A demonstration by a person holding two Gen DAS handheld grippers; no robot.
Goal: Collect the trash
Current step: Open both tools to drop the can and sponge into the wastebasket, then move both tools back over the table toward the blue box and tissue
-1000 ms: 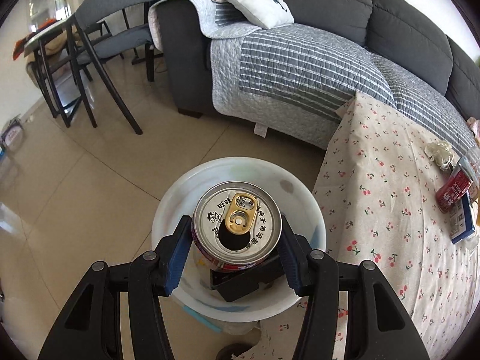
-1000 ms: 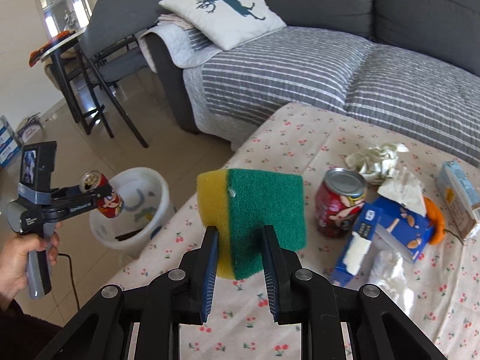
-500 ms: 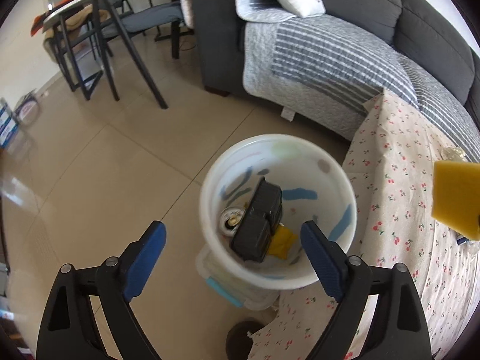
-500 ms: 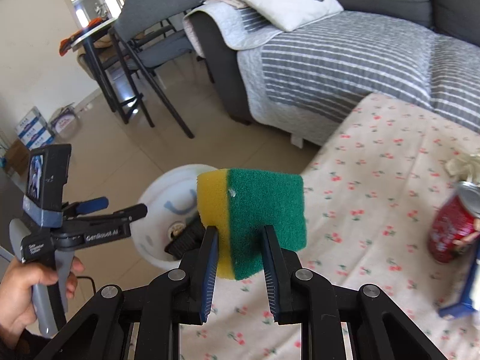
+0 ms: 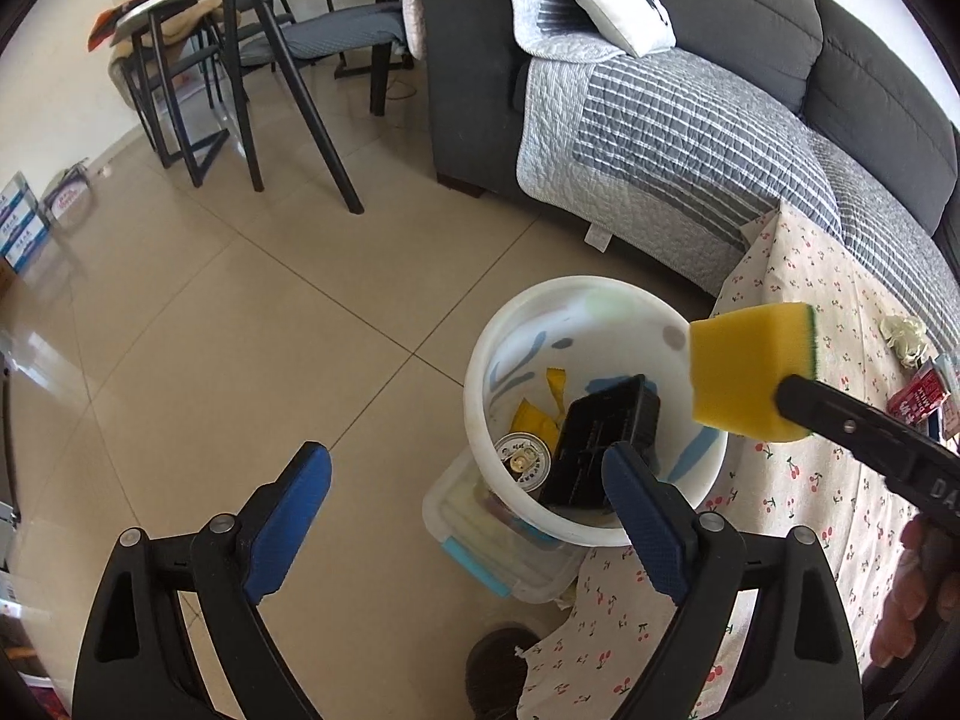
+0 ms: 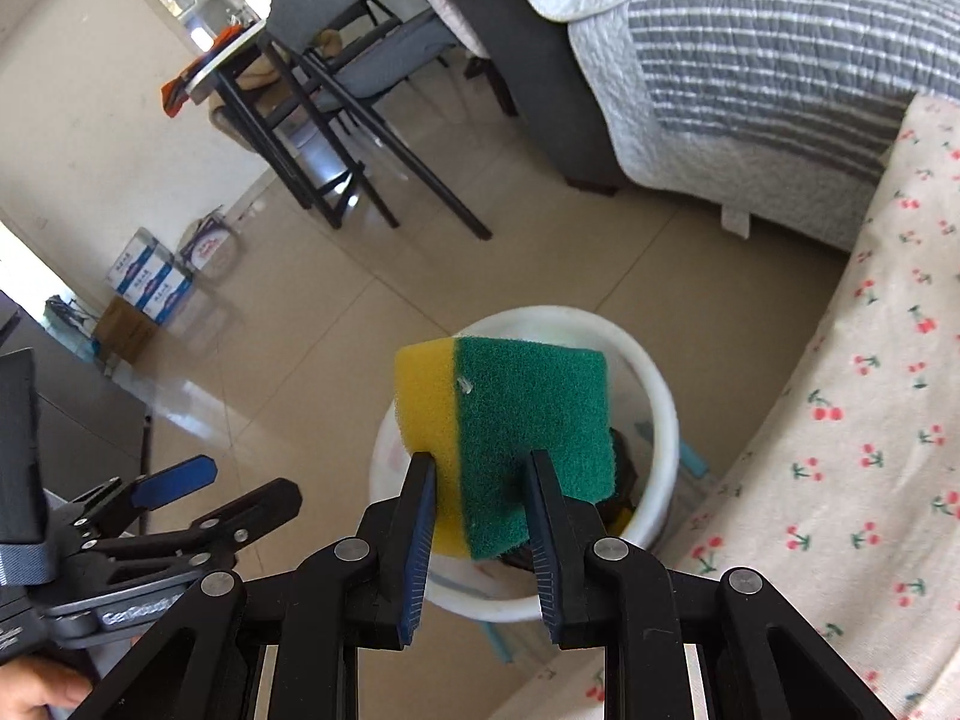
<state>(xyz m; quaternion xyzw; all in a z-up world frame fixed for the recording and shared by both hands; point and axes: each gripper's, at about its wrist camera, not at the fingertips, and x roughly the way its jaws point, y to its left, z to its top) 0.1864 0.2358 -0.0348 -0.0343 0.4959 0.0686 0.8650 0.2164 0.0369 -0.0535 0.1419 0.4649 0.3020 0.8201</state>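
Note:
A white trash bucket (image 5: 480, 372) stands on the floor beside the table; it also shows in the right wrist view (image 6: 657, 396). Inside lie a drink can (image 5: 527, 459), a black box (image 5: 606, 426) and yellow scraps (image 5: 534, 414). My left gripper (image 5: 468, 480) is open and empty, above the floor at the bucket's left side. My right gripper (image 6: 480, 468) is shut on a yellow and green sponge (image 6: 510, 426) and holds it over the bucket's mouth. The sponge also shows in the left wrist view (image 5: 750, 372).
The table with a cherry-print cloth (image 5: 798, 480) is to the right, with a red can (image 5: 918, 396) and crumpled paper (image 5: 903, 333) on it. A grey sofa (image 5: 660, 120) stands behind. Chairs and a table (image 5: 240, 60) are far left. A clear lidded box (image 5: 498, 546) sits under the bucket.
My left gripper opened and dropped the can into the bucket, then drew back left. My right gripper carried the sponge from over the table to above the bucket.

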